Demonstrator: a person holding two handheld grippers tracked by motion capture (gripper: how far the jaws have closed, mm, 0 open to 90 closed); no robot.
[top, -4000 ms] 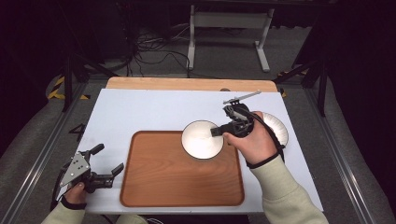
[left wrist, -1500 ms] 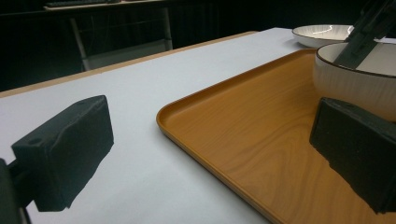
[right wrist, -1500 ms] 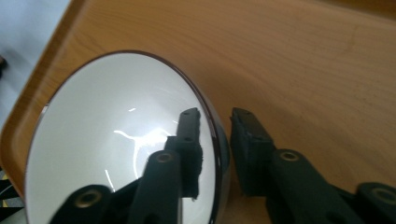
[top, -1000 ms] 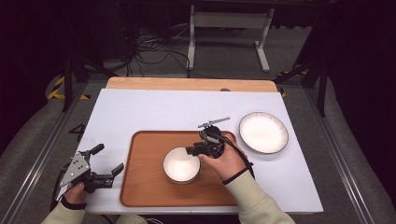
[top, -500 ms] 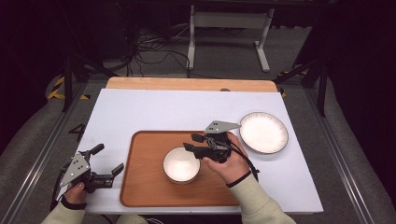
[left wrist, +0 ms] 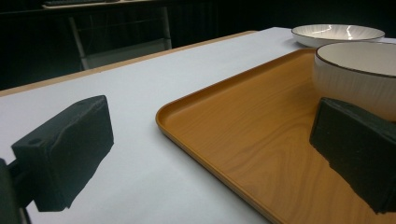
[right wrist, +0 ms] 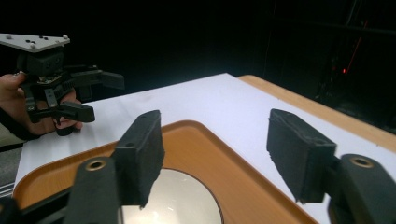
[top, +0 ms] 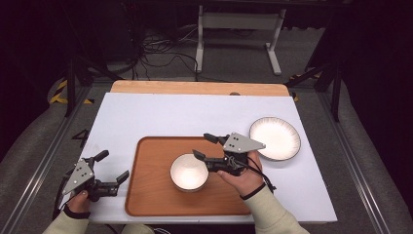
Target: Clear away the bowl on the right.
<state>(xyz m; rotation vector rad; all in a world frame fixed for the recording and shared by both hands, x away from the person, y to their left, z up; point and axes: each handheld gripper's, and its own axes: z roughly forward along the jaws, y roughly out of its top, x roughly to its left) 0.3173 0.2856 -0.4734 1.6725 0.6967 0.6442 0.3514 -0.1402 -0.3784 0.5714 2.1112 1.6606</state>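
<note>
Right gripper (top: 208,147) hangs over the right half of the tray (top: 151,195) with its jaws wide apart and nothing between them. One jaw tip is just beside the bowl's (top: 189,171) right rim; I cannot tell if it touches. The right hand (top: 242,174) holds it from the near side. In the right gripper view, the two black jaws stand apart above the bowl (right wrist: 173,200) and the tray (right wrist: 196,140).

The left gripper (top: 111,168) sits low by the near left corner of the counter (top: 160,117), held by the left hand (top: 78,200). Its jaws are open too, and empty. One jaw tip is just at the tray's left edge. In the left gripper view, one jaw is over the white counter (left wrist: 116,93) and the other is over the tray (left wrist: 243,130), with the bowl (left wrist: 359,70) right behind it.

The bowl is white and stands upright on the tray, a bit right of the tray's middle. The tray is brown wood with a low rim and lies along the near edge of the counter. Its left half is bare.

A white plate (top: 275,138) lies on the counter near the right edge, just beside the tray's far right corner. It is close behind the right gripper's grey plate.

The far half of the counter is open and flat. A strip of bare wood runs along the far edge. Past that edge are dark floor, cables (top: 156,53) and a metal stand (top: 238,29).
</note>
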